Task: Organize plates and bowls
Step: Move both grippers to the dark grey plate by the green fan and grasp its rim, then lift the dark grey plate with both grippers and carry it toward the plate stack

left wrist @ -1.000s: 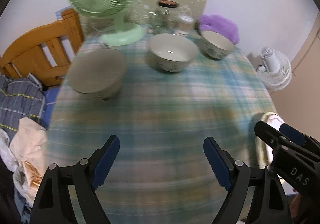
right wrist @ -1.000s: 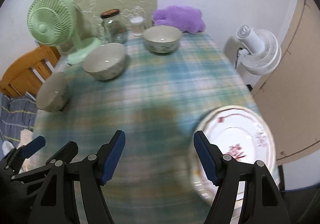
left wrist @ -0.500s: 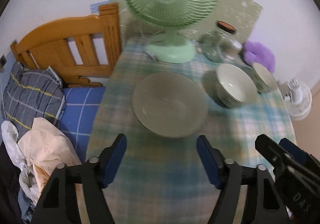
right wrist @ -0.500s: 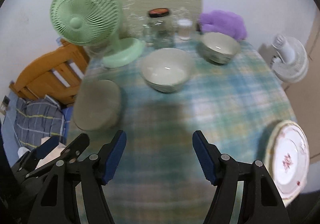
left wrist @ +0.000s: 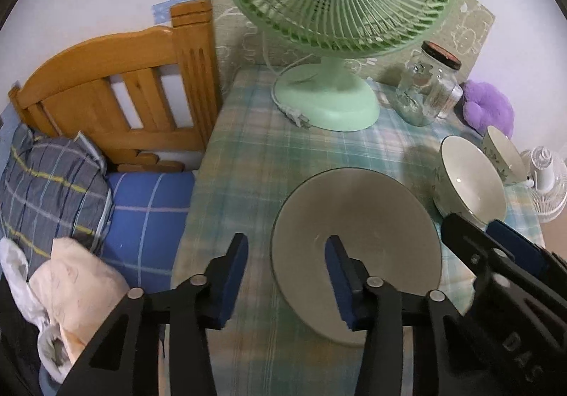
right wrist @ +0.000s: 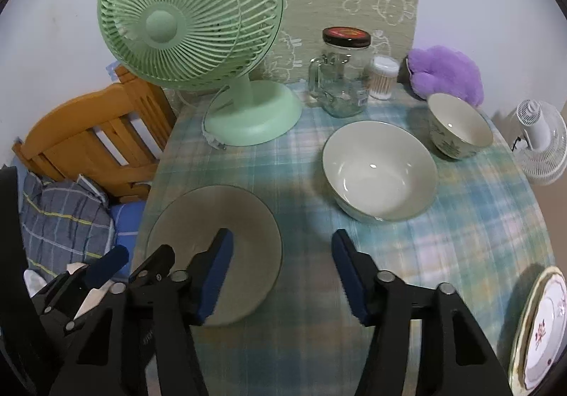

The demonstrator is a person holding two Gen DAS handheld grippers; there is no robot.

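A plain grey plate (left wrist: 368, 236) lies on the checked tablecloth (left wrist: 255, 155) near the table's left edge. My left gripper (left wrist: 287, 279) hovers at the plate's left rim, which lies between its closing jaws; the blue pads do not press on it. My right gripper (right wrist: 283, 275) straddles the same plate's (right wrist: 212, 219) right rim, its jaws also closing without touching. Further back stand a large pale bowl (right wrist: 379, 173) and a small patterned bowl (right wrist: 459, 126). A flowered plate (right wrist: 542, 328) sits at the table's front right edge.
A green desk fan (right wrist: 191, 24), a glass jar (right wrist: 343, 77), a tub of cotton swabs (right wrist: 382, 77) and a purple plush (right wrist: 446, 73) line the back of the table. A wooden bed headboard (left wrist: 117, 91) and pillow (left wrist: 49, 180) lie left; a white fan (right wrist: 538, 141) stands right.
Both grippers have swung left across the table and come down over the grey plate, one at each side. Both pairs of jaws have narrowed. The flowered plate is left behind at the right.
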